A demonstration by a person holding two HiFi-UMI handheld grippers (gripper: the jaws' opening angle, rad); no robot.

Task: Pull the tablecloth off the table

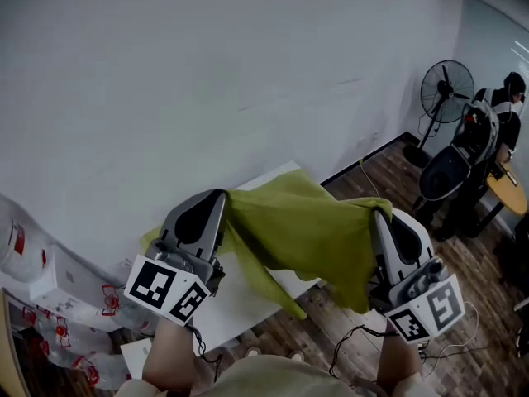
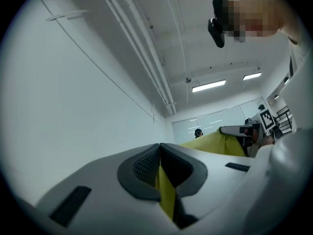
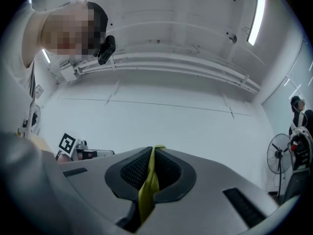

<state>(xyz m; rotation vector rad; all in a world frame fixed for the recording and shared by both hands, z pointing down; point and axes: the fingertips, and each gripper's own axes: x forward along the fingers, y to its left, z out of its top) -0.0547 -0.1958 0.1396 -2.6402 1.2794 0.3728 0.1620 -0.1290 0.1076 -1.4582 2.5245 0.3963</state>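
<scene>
A yellow-green tablecloth (image 1: 306,230) hangs in the air between my two grippers, sagging in the middle, above a white table (image 1: 240,304). My left gripper (image 1: 221,195) is shut on the cloth's left corner; in the left gripper view a yellow strip of tablecloth (image 2: 166,190) is pinched between its dark pads. My right gripper (image 1: 378,215) is shut on the right corner, and the right gripper view shows the tablecloth (image 3: 148,185) bunched between its pads. Both grippers point slightly upward toward the white wall.
The white wall (image 1: 207,81) fills the space ahead. A standing fan (image 1: 446,93) and a seated person (image 1: 506,106) at a round wooden table are at the far right. Wood floor (image 1: 463,271) and a cable lie below. Plastic-wrapped packages (image 1: 58,321) are at the lower left.
</scene>
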